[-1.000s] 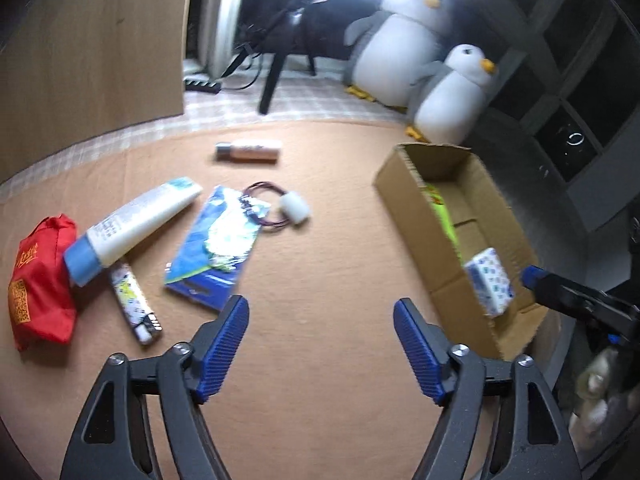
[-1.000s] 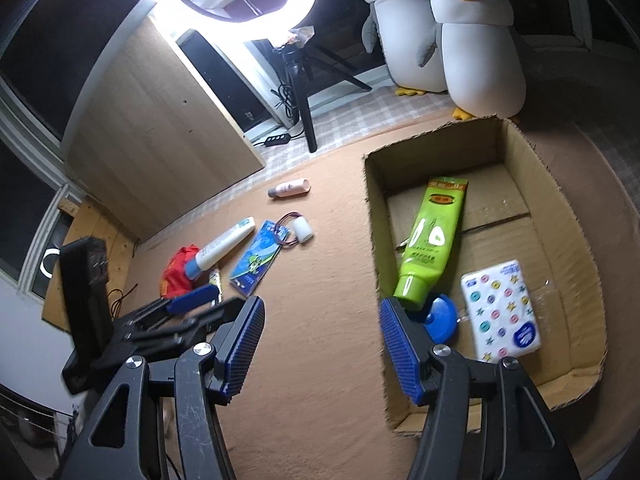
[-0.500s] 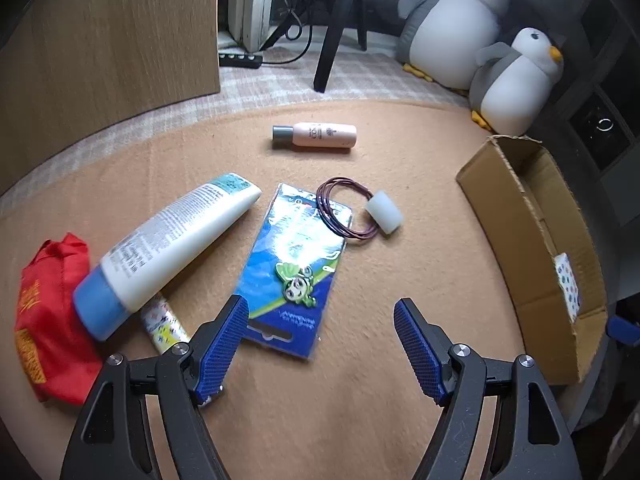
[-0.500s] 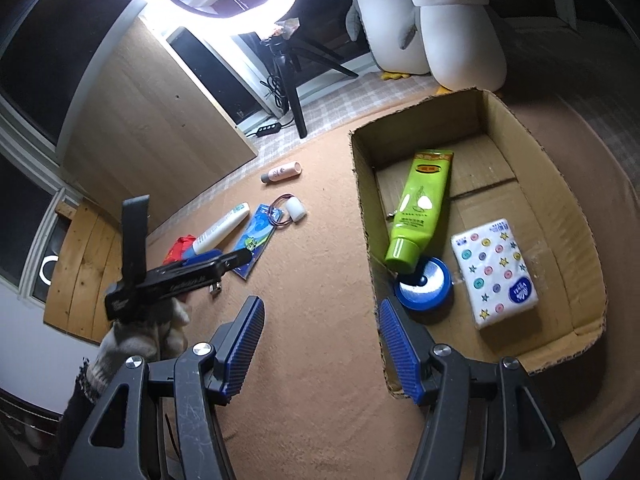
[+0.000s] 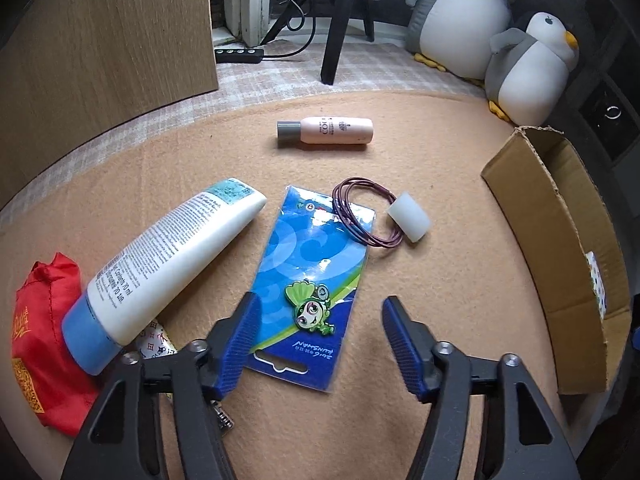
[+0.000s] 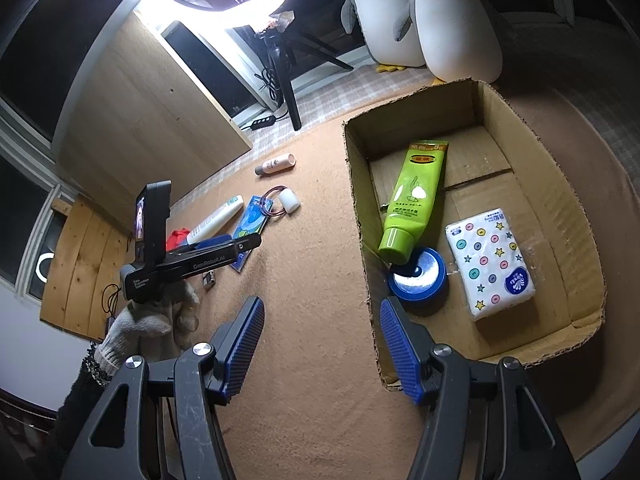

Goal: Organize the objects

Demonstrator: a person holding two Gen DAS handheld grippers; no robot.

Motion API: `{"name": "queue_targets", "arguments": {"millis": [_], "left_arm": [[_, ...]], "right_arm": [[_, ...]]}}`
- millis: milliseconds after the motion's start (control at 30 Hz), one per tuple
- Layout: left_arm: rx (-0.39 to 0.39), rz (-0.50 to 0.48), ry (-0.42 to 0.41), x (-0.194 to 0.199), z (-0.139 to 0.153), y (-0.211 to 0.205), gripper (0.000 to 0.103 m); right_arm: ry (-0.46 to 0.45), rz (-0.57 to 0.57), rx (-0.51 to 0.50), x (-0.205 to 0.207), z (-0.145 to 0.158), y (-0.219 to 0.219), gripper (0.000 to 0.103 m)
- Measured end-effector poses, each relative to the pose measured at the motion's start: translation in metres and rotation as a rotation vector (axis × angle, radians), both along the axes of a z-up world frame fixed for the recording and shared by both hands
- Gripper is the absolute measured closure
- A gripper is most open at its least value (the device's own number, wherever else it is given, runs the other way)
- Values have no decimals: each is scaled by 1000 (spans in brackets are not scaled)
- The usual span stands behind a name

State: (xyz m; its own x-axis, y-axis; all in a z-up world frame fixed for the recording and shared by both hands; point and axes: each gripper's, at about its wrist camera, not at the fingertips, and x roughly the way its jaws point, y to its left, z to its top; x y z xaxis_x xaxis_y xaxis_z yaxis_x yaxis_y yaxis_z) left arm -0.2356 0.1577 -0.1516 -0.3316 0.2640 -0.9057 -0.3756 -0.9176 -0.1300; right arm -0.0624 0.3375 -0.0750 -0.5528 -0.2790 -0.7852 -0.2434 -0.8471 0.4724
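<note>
Flat blue carded pin (image 5: 310, 286), green cartoon mascot, glossy wrapper.

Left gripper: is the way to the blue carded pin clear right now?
Probably yes. The left gripper hangs just over the blue card, jaws closing, its near end between them; only the white tube lies close beside.

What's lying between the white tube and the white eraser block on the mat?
The blue card with a green cartoon charm, and the purple hair ties overlapping its top corner beside the eraser block; the white tube lies left. The left wrist view shows this best.
</note>
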Motion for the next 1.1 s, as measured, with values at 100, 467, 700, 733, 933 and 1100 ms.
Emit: {"name": "queue_targets", "arguments": {"millis": [100,467,700,733,933,1100], "left_arm": [[-18,-18,5,3,1,3,48],[-47,-10,13,-5,-1,-2,39],[-74,-58,14,3,-5,10,40],[-75,-60,15,4,-4,11,41],[-80,-48,11,9,-4,11,43],[-71,-58,8,26,-3,11,43]], "right_arm": [[-3,10,0,-2,-1,-2,46],[-9,57,-2,-9,-2,-16,46],[-17,51,-4,-6,-3,-16,46],[-18,49,-5,-6,-3,-16,46],[-15,53,-5,-6,-2,-17,46],[-15,53,-8,-6,-3,-19,46]]}}
